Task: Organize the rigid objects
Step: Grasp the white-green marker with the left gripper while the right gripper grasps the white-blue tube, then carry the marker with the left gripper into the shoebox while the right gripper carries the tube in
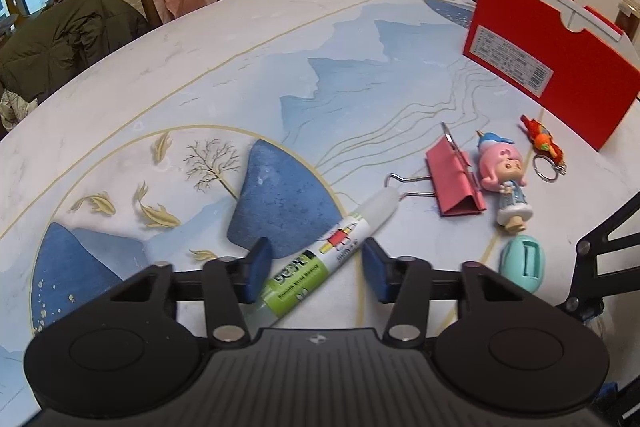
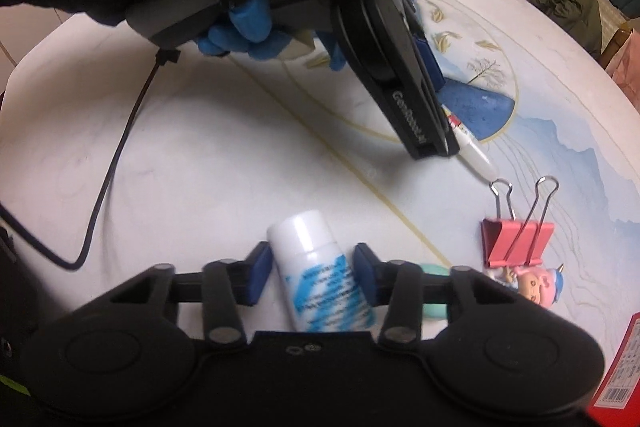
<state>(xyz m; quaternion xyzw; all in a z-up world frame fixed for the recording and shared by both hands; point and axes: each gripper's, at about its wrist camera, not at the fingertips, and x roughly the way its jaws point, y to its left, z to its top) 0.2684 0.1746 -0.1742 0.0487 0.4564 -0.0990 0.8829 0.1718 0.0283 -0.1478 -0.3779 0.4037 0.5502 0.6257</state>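
1. Pick-up step: the left gripper [image 1: 314, 273], jaws partly open, straddles a green-labelled marker [image 1: 320, 263], its pads not clearly pressing.
2. The right gripper [image 2: 306, 277] brackets a white bottle [image 2: 316, 275] on both sides; contact unclear.
3. Likely next: close, lift, carry to the red box [image 1: 548, 63].
4. The marker and bottle lie on the painted table [image 1: 240, 75] near the box; chairs stand beyond.

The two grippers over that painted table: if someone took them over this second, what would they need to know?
Left gripper: jaws straddle the green-labelled marker, which lies diagonally on the table; gaps show beside both pads, so no grip yet.
Right gripper: jaws around the white bottle; contact unclear.
Still loose on the table: pink binder clip, pink-haired doll, orange keychain, mint oval thing.
Red box stands beyond them; its inside is hidden.
Left to do: apparently everything.
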